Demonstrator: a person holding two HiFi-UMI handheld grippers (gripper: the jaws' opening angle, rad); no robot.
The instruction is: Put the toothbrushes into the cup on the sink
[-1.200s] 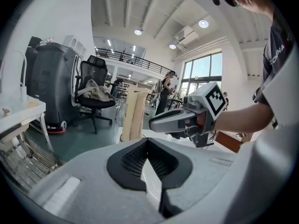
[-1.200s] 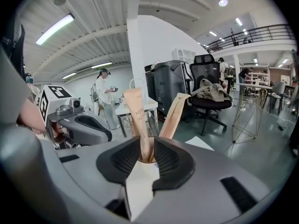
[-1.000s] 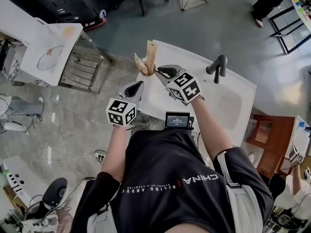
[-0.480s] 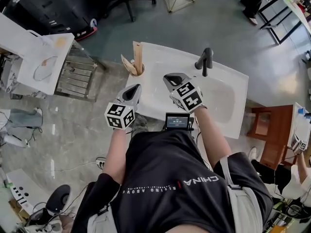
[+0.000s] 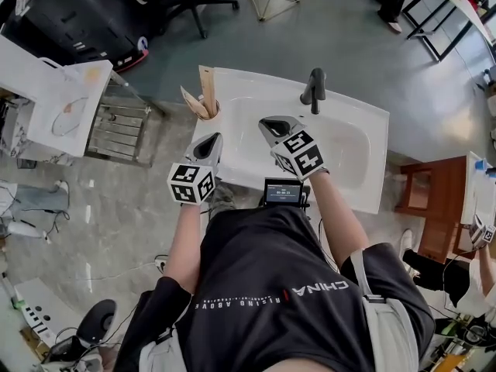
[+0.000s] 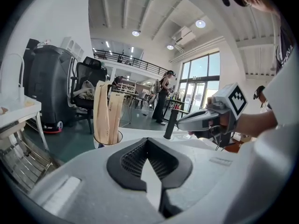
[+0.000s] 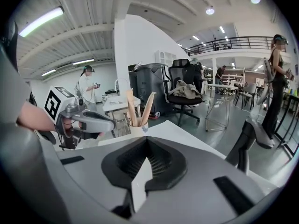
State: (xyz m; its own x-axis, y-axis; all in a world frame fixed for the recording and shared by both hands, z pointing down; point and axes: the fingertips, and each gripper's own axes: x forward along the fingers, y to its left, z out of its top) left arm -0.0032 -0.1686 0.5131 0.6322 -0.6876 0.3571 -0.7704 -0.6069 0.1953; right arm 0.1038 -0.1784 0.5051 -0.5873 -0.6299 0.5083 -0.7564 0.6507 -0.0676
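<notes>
Toothbrushes [image 5: 203, 90]: at least 2 tan flat ones, standing in the cup, tops leaning apart.
Cup [image 5: 209, 113]: on the sink's far-left corner, upright.
Sink [image 5: 256, 84]: white; dark faucet [image 5: 313, 91] at its far edge.
Left gripper [image 5: 215, 139]: jaws clenched, nothing between them; at the sink's left edge, near the cup, not touching it.
Right gripper [image 5: 270, 124]: jaws clenched, empty; over the basin, between cup and faucet.

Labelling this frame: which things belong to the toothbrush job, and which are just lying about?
Job:
toothbrushes
cup
sink
left gripper, shut, empty
right gripper, shut, empty

Lying about:
faucet
wire rack
office chair
small screen
</notes>
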